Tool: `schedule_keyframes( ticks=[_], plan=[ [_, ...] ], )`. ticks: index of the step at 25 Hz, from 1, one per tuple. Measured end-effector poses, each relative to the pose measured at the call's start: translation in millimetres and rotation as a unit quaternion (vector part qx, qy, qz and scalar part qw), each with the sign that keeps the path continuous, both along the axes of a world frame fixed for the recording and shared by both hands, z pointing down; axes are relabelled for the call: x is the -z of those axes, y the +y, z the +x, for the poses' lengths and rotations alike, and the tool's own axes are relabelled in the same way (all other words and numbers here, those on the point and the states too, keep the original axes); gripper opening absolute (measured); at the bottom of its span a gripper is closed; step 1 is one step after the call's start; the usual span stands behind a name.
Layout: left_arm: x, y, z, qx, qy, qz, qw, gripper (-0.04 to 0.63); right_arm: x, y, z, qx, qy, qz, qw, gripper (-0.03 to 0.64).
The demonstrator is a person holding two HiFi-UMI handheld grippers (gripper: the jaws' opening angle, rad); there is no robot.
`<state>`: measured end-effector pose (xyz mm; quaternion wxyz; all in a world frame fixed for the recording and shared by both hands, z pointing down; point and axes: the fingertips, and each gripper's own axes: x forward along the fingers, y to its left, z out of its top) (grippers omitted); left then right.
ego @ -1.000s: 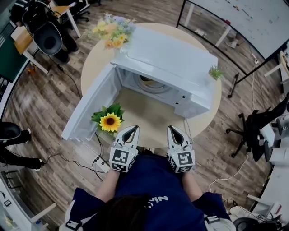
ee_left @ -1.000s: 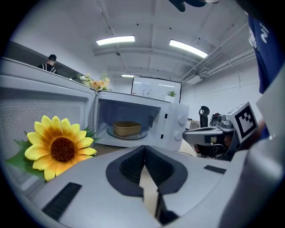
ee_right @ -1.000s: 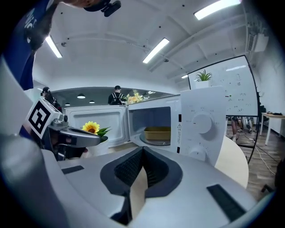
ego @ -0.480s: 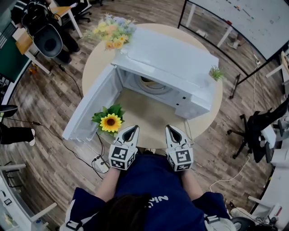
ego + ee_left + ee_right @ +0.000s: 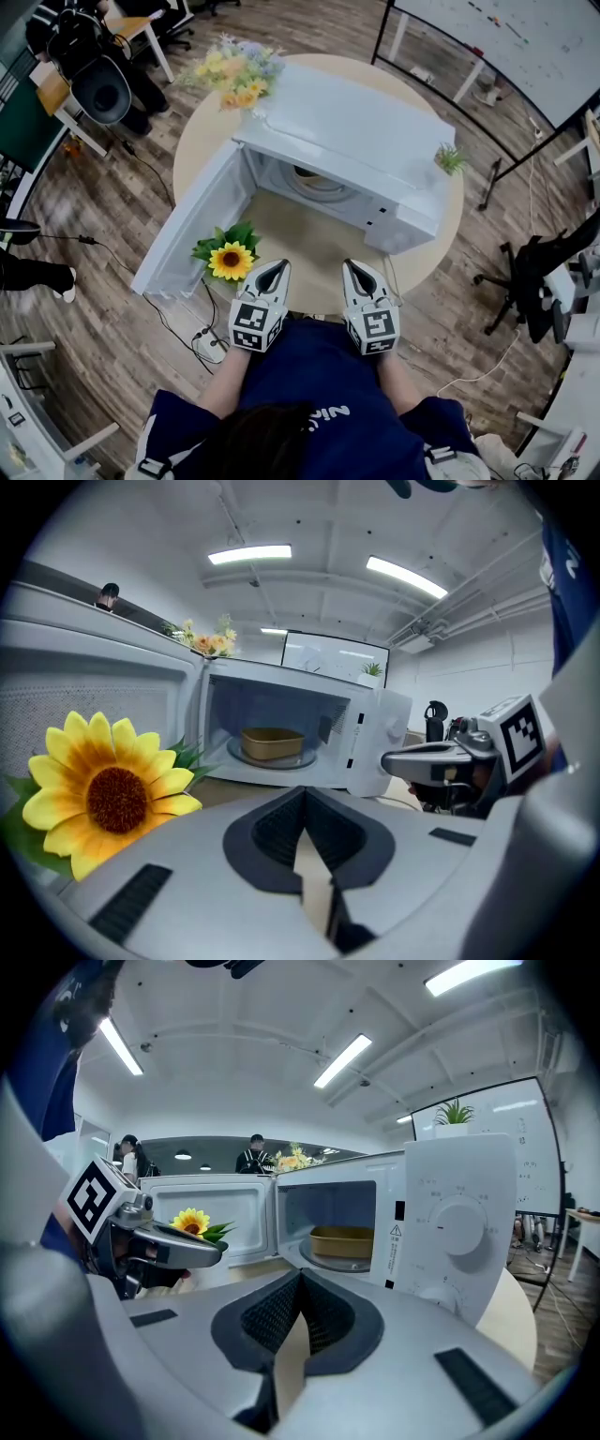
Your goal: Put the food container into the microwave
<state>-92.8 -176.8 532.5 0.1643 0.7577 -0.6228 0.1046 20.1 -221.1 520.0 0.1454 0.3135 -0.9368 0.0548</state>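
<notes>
The white microwave (image 5: 356, 131) stands on a round wooden table (image 5: 309, 248) with its door (image 5: 192, 220) swung open to the left. A tan food container (image 5: 272, 743) (image 5: 342, 1240) sits on the glass turntable inside the cavity; in the head view only its edge (image 5: 305, 172) shows. My left gripper (image 5: 272, 272) (image 5: 302, 803) and right gripper (image 5: 359, 270) (image 5: 298, 1283) hover side by side at the table's near edge, well short of the microwave. Both are shut with nothing between the jaws.
A sunflower (image 5: 231, 260) lies on the table just left of my left gripper, beside the open door. A flower bouquet (image 5: 234, 70) stands behind the microwave and a small green plant (image 5: 449, 157) on its right corner. A power strip (image 5: 208, 342) lies on the floor.
Both grippers have stayed almost still at the table edge, the right one edging slightly left. The container stays in the microwave. A person's foot at the far left has shifted.
</notes>
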Motion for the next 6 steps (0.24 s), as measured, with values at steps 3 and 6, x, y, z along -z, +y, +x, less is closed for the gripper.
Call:
schedule_keyframes(
  ticks=[3, 6],
  plan=[
    [0.7, -3.2, 2.8, -0.003, -0.010, -0.001, 0.9999, 0.002, -0.8, -2.5, -0.8, 0.004, 0.001, -0.001, 1.000, 0.008],
    [0.5, -6.9, 3.4, -0.004, -0.010, -0.001, 0.9999, 0.002, -2.1, -6.1, -1.4, 0.006, 0.001, -0.002, 1.000, 0.008]
  ],
)
